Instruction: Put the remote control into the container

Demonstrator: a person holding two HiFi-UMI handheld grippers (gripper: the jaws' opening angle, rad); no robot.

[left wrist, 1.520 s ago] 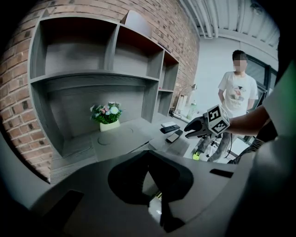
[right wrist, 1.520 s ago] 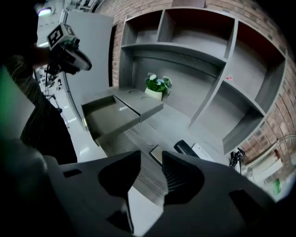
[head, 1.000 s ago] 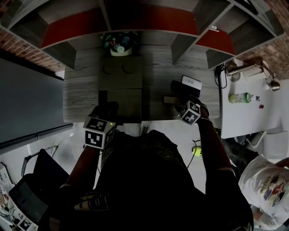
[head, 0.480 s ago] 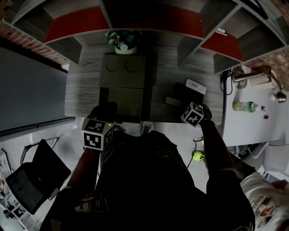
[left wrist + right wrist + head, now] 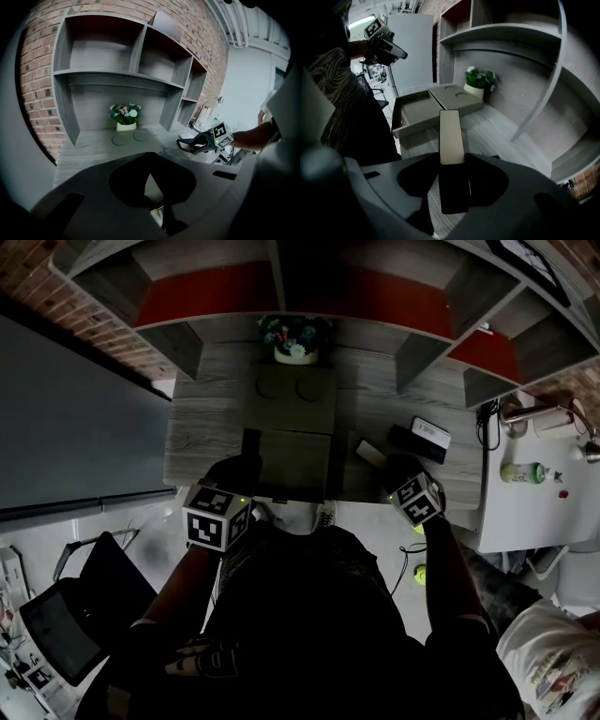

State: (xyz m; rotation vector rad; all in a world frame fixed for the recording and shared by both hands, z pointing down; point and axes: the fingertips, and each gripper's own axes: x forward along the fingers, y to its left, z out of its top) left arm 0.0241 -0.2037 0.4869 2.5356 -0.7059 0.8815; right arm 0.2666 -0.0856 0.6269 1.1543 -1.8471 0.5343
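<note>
The remote control [image 5: 451, 136], a long flat bar, pale on top and dark lower down, sticks forward out of my right gripper [image 5: 452, 161]. Its jaws have just been closing and now press on the remote, which hangs above the wooden desk [image 5: 202, 442]. The container [image 5: 286, 454] is an open grey box at the desk's near edge, with its lid [image 5: 292, 399] lying behind it. In the head view my right gripper [image 5: 389, 468] is right of the box. My left gripper [image 5: 239, 470] sits at the box's left front corner, shut and empty.
A flower pot [image 5: 295, 338] stands behind the lid against the shelf unit [image 5: 412, 362]. A dark object with a white device [image 5: 427, 435] lies at the desk's right end. To the right, a white table holds a green bottle [image 5: 525, 472]. Another person [image 5: 553, 652] is at lower right.
My right gripper has risen and drawn a little toward the near edge with the remote between its jaws. The left gripper has shifted slightly. The head view has moved.
</note>
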